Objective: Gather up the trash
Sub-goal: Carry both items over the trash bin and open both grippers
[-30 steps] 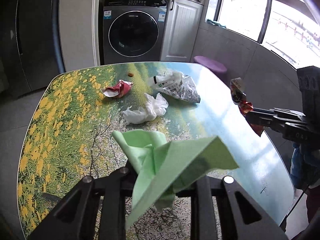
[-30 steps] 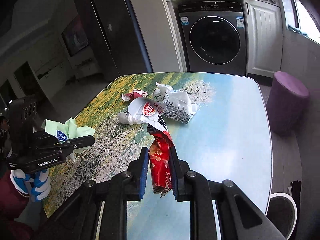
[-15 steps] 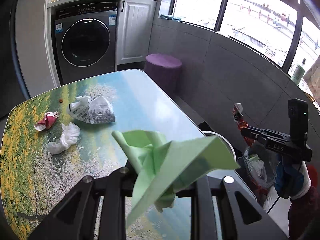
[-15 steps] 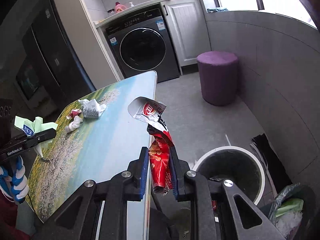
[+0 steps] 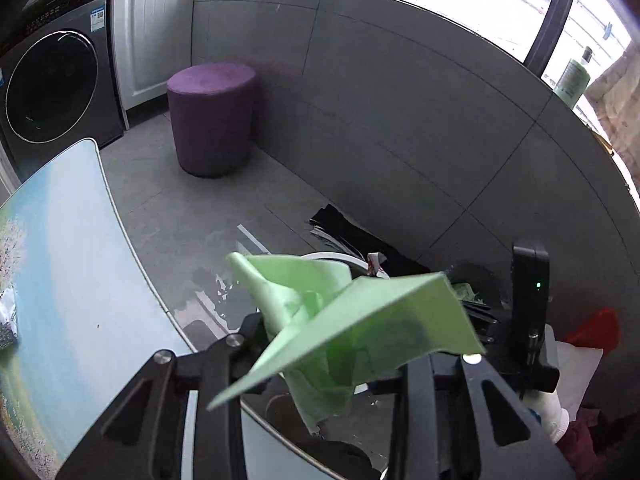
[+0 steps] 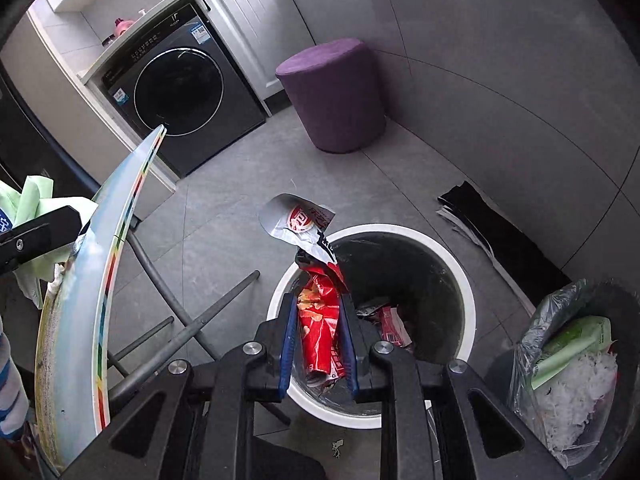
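Right tool [image 6: 318, 344] gripping crumpled red snack wrapper [image 6: 320, 332] over round white-rimmed bin [image 6: 460, 276]: centre, then release; left tool [image 5: 320, 364] clamps crumpled green paper [image 5: 352, 320], next.

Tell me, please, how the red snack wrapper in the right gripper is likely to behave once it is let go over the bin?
The red snack wrapper looks thin and crinkled, so probably light; it may flutter rather than drop straight. Its white top bends over above the right gripper, suggesting it is floppy. It hangs over the near rim of the white-rimmed bin, so it could land on that rim.
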### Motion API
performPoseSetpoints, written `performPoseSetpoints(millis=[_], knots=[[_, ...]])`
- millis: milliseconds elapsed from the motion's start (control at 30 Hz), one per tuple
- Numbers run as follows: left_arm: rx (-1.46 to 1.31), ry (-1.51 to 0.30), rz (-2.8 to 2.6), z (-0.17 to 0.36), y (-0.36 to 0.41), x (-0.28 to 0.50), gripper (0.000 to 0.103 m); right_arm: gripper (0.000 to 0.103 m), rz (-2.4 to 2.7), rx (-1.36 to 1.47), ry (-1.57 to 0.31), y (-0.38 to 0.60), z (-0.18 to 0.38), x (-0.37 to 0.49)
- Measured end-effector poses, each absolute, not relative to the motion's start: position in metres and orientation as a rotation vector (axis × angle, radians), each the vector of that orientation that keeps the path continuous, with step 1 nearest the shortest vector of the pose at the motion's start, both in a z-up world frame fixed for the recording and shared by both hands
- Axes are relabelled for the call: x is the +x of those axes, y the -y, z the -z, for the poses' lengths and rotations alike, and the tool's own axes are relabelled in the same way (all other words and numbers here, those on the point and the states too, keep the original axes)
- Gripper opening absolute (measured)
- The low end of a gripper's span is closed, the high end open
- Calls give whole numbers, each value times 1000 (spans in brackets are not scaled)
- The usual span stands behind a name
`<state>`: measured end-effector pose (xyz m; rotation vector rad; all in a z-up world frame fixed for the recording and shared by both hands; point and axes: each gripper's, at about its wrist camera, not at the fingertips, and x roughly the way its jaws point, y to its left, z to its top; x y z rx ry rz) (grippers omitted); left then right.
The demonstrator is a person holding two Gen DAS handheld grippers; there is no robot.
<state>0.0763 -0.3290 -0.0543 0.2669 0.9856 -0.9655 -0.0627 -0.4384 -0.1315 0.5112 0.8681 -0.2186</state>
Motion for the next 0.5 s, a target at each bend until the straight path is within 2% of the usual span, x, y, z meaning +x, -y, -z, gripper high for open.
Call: performPoseSetpoints(millis=[33, 100, 133, 167, 267, 500], knots=[[267, -993, 969, 58, 337, 76, 35, 20, 224, 518, -872, 441, 134, -61], [255, -1020, 983, 66, 349, 77, 46, 23, 236, 530, -878, 446, 139, -61], [252, -1020, 981, 68, 354, 78, 55, 28, 249, 530, -881, 449, 140, -60], [247, -1016, 982, 70, 357, 78, 57, 33, 259, 528, -883, 451, 141, -61], [224, -1022, 995, 69, 357, 80, 57, 43, 277, 528, -873, 453, 138, -66], [230, -943, 959, 49, 330, 73, 57, 43, 296, 494, -829, 445, 113, -80]])
